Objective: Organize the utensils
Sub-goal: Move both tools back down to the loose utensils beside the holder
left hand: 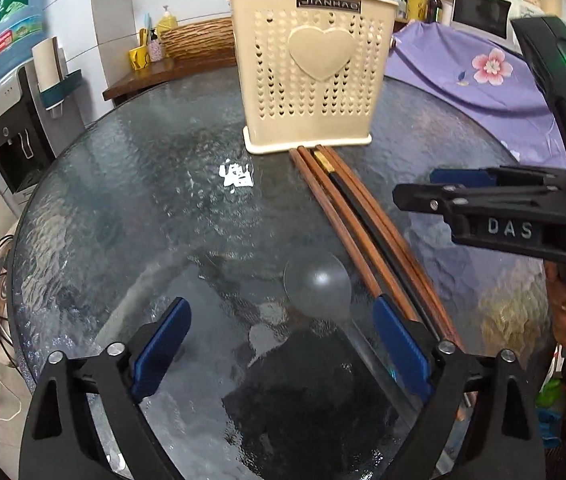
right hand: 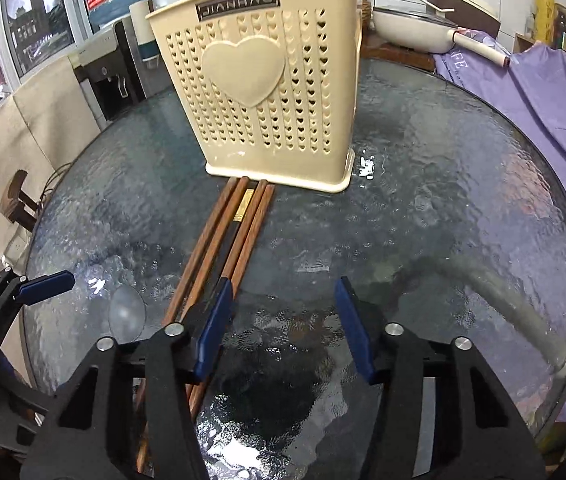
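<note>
Glass tabletop (left hand: 131, 216) below both my tools. Left gripper (left hand: 283, 344) wide apart, empty; right gripper (right hand: 283, 332) half open, empty, both tilted down. Chopsticks (left hand: 347, 216) lie in bundle just outside each inner pad, far ends touching base of cream holder (left hand: 307, 76). I judge step is reach for pick-up; next I must shift sideways until sticks sit between pads, then squeeze.

Even indoor light, white glare spots on the glass table (left hand: 131, 184), strong fisheye bending, dark vignetted corners, slight blur
</note>
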Tool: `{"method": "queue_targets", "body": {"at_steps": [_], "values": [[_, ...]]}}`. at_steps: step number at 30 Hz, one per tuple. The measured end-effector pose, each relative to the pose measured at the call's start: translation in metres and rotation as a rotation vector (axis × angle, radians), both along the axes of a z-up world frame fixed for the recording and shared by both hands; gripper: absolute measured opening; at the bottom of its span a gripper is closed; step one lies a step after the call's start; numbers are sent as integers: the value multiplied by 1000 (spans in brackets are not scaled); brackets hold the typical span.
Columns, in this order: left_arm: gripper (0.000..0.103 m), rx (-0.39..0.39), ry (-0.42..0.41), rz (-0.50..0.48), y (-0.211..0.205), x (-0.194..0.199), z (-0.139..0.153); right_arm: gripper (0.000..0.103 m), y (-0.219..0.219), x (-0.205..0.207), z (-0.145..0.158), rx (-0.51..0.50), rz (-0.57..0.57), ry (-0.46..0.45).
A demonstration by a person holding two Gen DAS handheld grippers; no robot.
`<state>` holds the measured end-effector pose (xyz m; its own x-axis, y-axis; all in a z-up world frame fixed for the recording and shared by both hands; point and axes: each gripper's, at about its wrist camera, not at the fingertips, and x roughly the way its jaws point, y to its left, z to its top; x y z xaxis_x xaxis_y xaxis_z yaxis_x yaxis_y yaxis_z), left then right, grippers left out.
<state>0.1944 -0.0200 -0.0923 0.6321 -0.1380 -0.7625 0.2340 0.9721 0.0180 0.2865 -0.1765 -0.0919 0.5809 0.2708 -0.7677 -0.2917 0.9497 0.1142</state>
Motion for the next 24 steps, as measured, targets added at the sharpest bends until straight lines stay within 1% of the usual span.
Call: {"method": "queue_targets", "body": {"at_steps": [2, 9, 10, 11, 15, 17, 19, 20, 21, 24], "values": [[83, -4, 9, 1, 1, 0, -2, 50, 3, 1, -1, 12, 9, 10], [83, 3, 20, -4, -6, 1, -6, 50, 20, 6, -5, 4, 45, 22], [83, 3, 20, -3, -6, 2, -6, 47, 22, 7, -6, -8, 44, 23], [83, 6, 20, -3, -6, 2, -6, 46, 22, 7, -7, -14, 43, 21], [83, 15, 20, 7, -2, 4, -6, 46, 7, 9, -7, -21, 10, 20], [83, 16, 22, 14, 2, 7, -5, 46, -7, 12, -10, -45, -33, 31], [83, 22, 24, 25, 6, 9, -4, 44, -18, 15, -9, -34, -60, 38], [83, 22, 25, 28, 7, 9, -4, 44, -25, 16, -8, -12, -75, 43], [83, 18, 28, 29, 9, 10, -4, 44, -27, 17, -7, 5, -76, 42], [82, 11, 33, 27, 10, 11, -3, 44, -22, 17, -4, 3, -55, 35]]}}
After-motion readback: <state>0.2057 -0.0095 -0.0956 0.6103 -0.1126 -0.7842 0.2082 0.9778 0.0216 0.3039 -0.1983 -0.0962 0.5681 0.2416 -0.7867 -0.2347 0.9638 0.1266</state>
